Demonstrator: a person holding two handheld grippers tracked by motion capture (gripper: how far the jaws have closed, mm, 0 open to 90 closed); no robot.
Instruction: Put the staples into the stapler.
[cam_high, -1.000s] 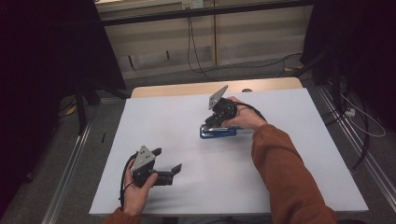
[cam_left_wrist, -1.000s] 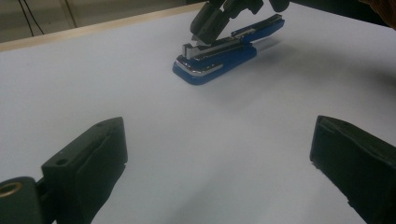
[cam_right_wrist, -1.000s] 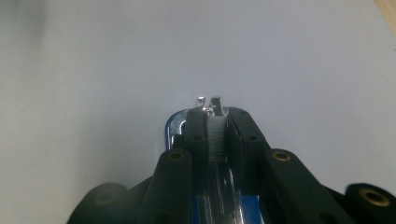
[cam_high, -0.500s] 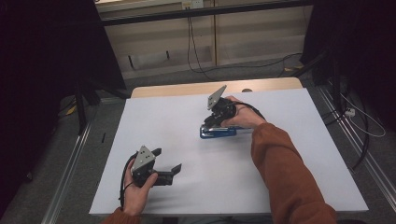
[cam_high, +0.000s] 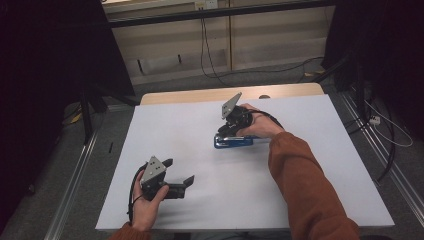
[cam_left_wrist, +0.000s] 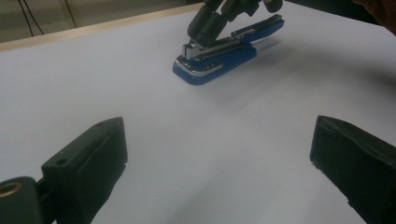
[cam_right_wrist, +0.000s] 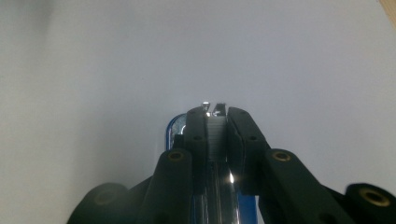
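White sheeting covers the table that we look down on from the high view, with a strip of bare wood along its far edge and cables trailing over the floor beyond. Near the middle of the far half lies a blue stapler, and our right gripper comes down on it from above, held by a hand in a rust-orange sleeve. Our left gripper rests on the near left part of the sheet, well apart from the stapler, jaws spread with nothing between them.

From the left gripper view we see the stapler lying flat farther off, top arm raised off its base, the right gripper clamped on the metal magazine near its front end.

Looking along the right gripper, we see its pads pressed against both sides of the silver staple channel, blue base beneath.
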